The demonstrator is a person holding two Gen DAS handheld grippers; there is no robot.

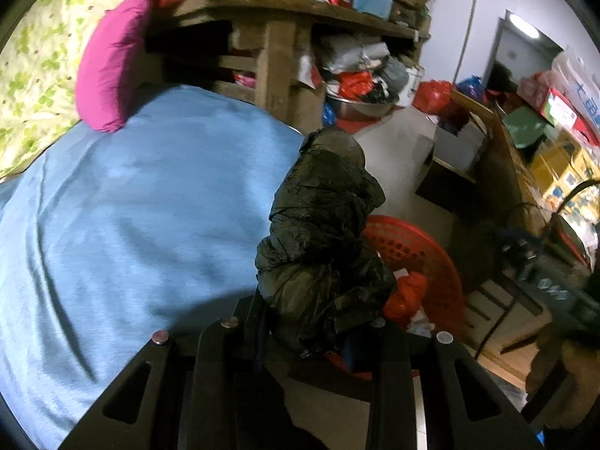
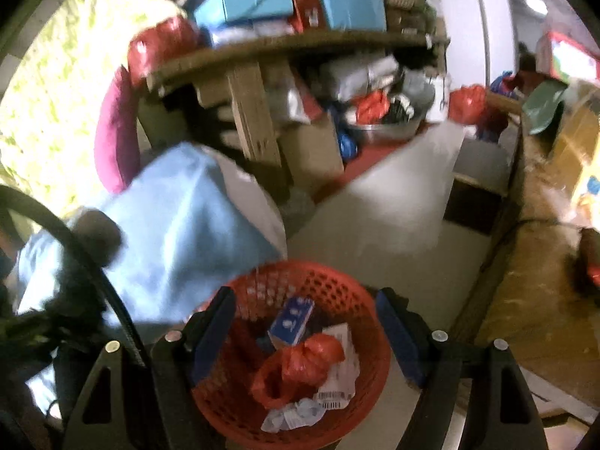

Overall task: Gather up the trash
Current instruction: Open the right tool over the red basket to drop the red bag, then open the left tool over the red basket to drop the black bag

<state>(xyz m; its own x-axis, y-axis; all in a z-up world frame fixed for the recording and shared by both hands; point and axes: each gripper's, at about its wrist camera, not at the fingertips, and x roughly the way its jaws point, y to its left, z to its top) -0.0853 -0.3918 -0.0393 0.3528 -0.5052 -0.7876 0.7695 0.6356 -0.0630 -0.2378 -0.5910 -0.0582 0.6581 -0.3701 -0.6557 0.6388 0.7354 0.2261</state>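
Left gripper point(image 1: 305, 332) clamped on a crumpled black plastic bag point(image 1: 322, 232), bag bunched upward from the jaws and blocking much of the red mesh basket point(image 1: 423, 258) behind it. Only the basket's far rim and a slice of its inside visible there, with a red plastic bag point(image 1: 407, 296) peeking past the black folds. Lower end of the black bag lost between the fingers; exact pinch point hard to make out. Over to the right wrist view: right gripper point(image 2: 305, 330) released, blue pads spread wide on either side of the basket point(image 2: 330, 281), nothing between them. Inside the basket, a blue and white carton point(image 2: 292, 318), the red bag point(image 2: 300, 367), a white label with a barcode point(image 2: 335, 393) and crumpled clear wrapping point(image 2: 292, 414), all softened by blur. Blue bedding point(image 1: 131, 206) filling the left side, magenta pillow point(image 1: 108, 71) partly tucked behind it. Cluttered wooden shelf point(image 1: 292, 15) beyond, contents smeared and mostly unreadable. Dark cable point(image 2: 93, 262) crossing the lower left corner, cut off by the frame edge.
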